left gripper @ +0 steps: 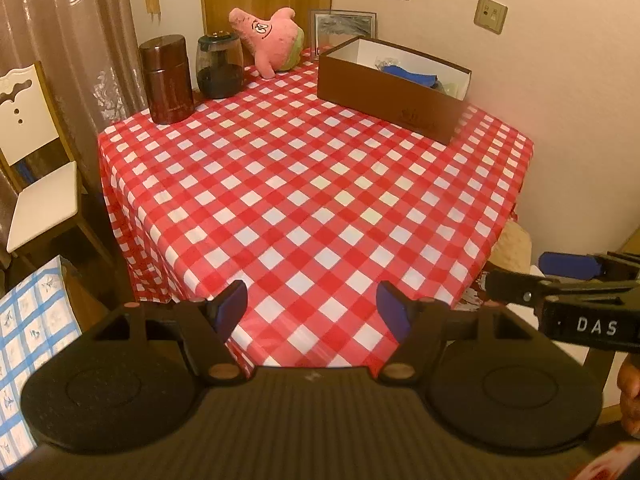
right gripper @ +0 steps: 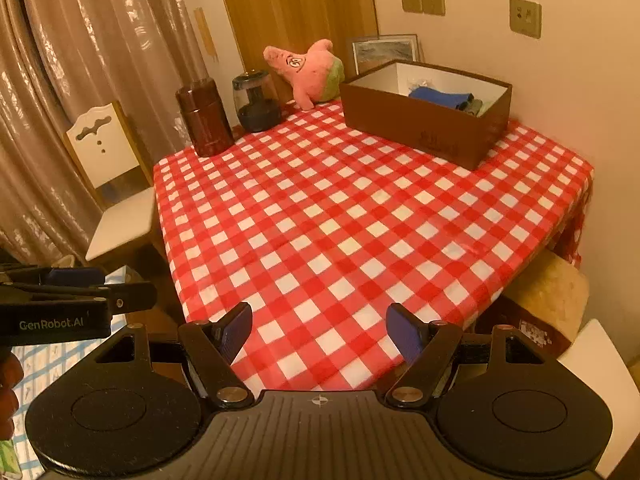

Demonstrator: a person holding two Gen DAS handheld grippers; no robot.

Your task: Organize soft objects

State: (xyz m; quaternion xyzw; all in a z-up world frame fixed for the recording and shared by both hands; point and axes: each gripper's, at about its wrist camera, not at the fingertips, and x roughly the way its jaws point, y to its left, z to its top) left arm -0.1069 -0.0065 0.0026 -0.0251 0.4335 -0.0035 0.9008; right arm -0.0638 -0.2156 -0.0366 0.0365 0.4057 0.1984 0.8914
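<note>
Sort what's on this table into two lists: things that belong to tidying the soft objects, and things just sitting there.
Job:
pink plush star
brown box
blue cloth inside it

Just there:
brown canister
glass jar
framed picture
checked tablecloth

A lived-in home, likely a dining corner, bench under a red-and-white checked cloth, white-backed wooden chair beside sheer patterned curtains, wall sockets, framed picture leaning on the wall, two storage jars, pink plush toy
</note>
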